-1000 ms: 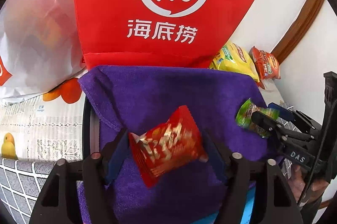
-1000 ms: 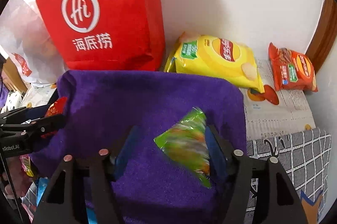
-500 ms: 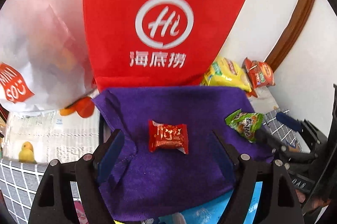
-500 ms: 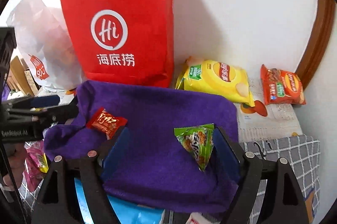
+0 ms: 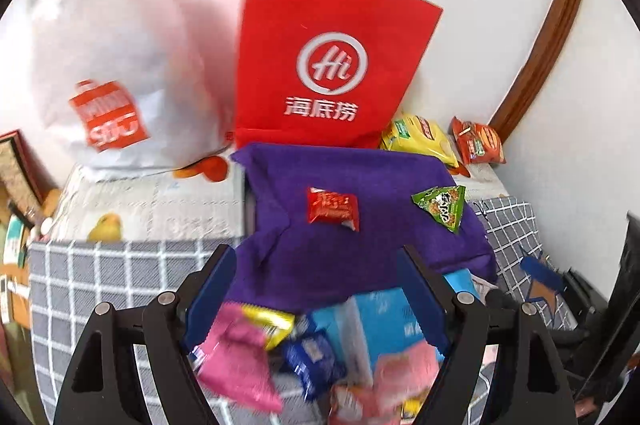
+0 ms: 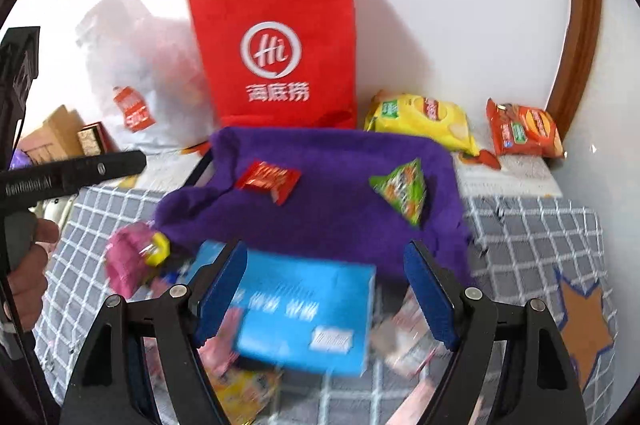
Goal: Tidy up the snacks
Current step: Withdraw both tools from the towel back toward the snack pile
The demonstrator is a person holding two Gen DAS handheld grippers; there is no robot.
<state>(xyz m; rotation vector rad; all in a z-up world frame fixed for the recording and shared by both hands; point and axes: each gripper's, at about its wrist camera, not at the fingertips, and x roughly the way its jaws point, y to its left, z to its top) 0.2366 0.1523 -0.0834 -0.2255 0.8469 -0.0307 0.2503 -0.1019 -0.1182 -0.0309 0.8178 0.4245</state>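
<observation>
Red snack packet (image 5: 333, 207) long axis left-right on purple towel (image 5: 360, 249) | both hand-held grippers apart, empty

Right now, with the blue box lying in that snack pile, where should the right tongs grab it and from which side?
Judging by its pose, take the blue box across its short width, coming from above. It lies flat with its top face bare, and the right tongs stand open above it.

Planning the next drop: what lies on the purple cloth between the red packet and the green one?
Nothing; in both wrist views only bare purple cloth separates the red packet from the green triangular packet.
</observation>
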